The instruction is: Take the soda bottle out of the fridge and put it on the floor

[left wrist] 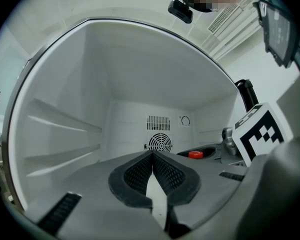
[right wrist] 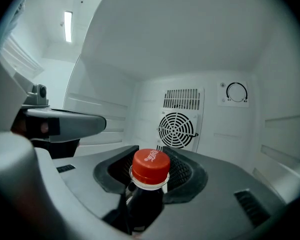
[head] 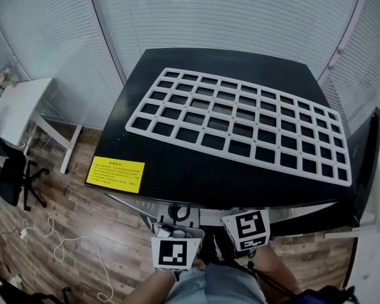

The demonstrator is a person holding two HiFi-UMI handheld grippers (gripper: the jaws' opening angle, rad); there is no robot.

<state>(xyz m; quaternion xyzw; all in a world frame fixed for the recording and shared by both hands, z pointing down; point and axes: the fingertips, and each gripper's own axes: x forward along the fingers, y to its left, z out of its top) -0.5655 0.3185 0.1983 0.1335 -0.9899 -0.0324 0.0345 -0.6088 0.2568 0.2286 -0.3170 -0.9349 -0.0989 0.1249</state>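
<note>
The right claw (right wrist: pixel 152 153) is open, with the soda bottle (right wrist: pixel 150 168) already inside its gap. The red cap and dark neck rise between the two mesh pads, and I would judge the pads have not yet pressed onto the neck. The bottle is inside the white fridge (right wrist: pixel 115 59), in front of the round fan grille (right wrist: pixel 177 129) on the back wall. It stands upright, so its long axis runs vertically across the line the claw points along. The claw looks at the cap slightly from above, and the bottle's base is hidden below the jaws. The grasp therefore depends on squeezing sideways on the neck just under the cap, not on reaching any farther in. The left claw (left wrist: pixel 153 156) is closed, its tips meeting on nothing. It is also inside the fridge, just beside the right claw. From the left claw the cap (left wrist: pixel 195 154) lies off to the right, so the right hand is clearly nearer and the one placed to lift. Once gripped, the bottle would have to come back out toward the person and down to the wooden floor (head: pixel 69 233) in front of the fridge.
</note>
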